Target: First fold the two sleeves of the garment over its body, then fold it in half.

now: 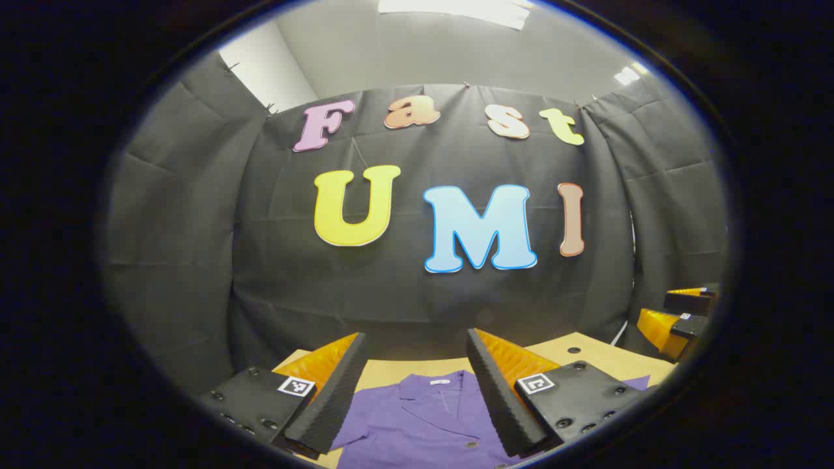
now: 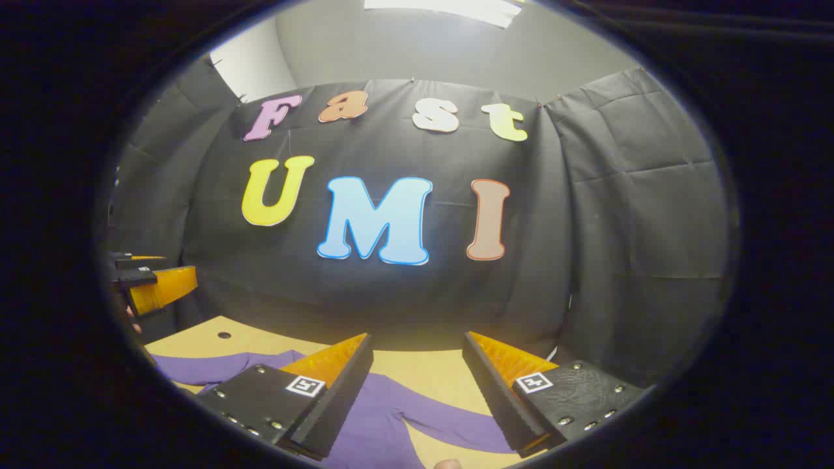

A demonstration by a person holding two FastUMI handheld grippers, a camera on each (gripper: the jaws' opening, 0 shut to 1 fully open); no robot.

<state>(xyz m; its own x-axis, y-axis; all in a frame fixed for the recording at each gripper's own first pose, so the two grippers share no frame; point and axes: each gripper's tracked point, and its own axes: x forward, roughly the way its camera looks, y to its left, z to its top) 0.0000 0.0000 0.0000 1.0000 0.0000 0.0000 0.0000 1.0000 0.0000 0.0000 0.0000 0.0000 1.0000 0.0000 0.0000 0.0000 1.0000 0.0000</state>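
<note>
While the purple garment (image 1: 423, 417) is lying flat on the table (image 1: 586, 355) at the bottom centre of both views, the left gripper (image 1: 414, 365) and right gripper (image 2: 417, 365) are hovering above it, fingers spread wide and gripping nothing.

No readable text; square coded markers on claw fingers (image 1: 296, 385), garment label (image 1: 438, 381) illegible.

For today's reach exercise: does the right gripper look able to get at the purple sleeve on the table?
Probably yes. The right gripper is open, the sleeve lies flat on the table just beyond its fingers, and nothing lies between them.
</note>
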